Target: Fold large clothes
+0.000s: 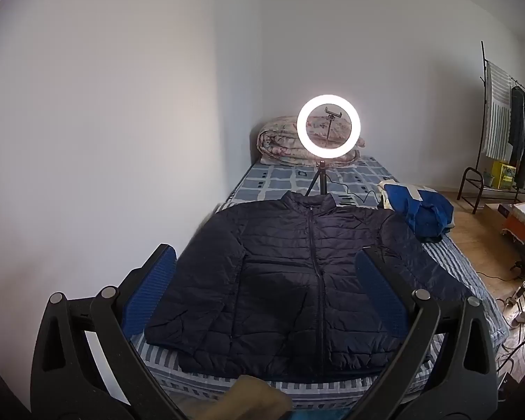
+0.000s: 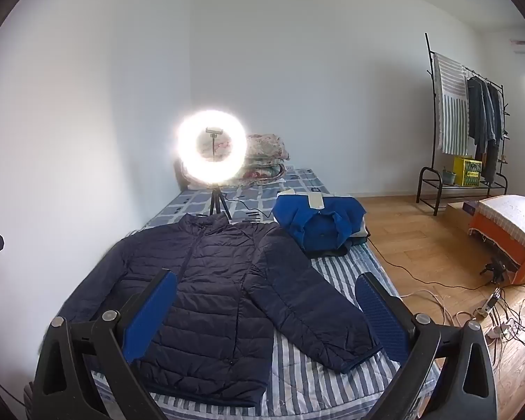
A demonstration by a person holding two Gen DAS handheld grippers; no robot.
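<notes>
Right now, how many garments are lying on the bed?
2 for certain: the navy puffer jacket spread flat near the foot, and a folded blue garment beyond its sleeve by the bed's edge, with others possibly hidden underneath.

Left gripper (image 1: 264, 281): two black plastic arms with long triangular cut-outs, a pair of round silver screws capping each side. Its fingers (image 1: 149, 294) carry ribbed, bright blue pads on the inner faces. Right gripper (image 2: 265, 297): same build, black frame, silver screw heads, hollow triangular slots. Blue pads on its fingers (image 2: 379, 311), the right one showing a fine dotted grip texture.
</notes>
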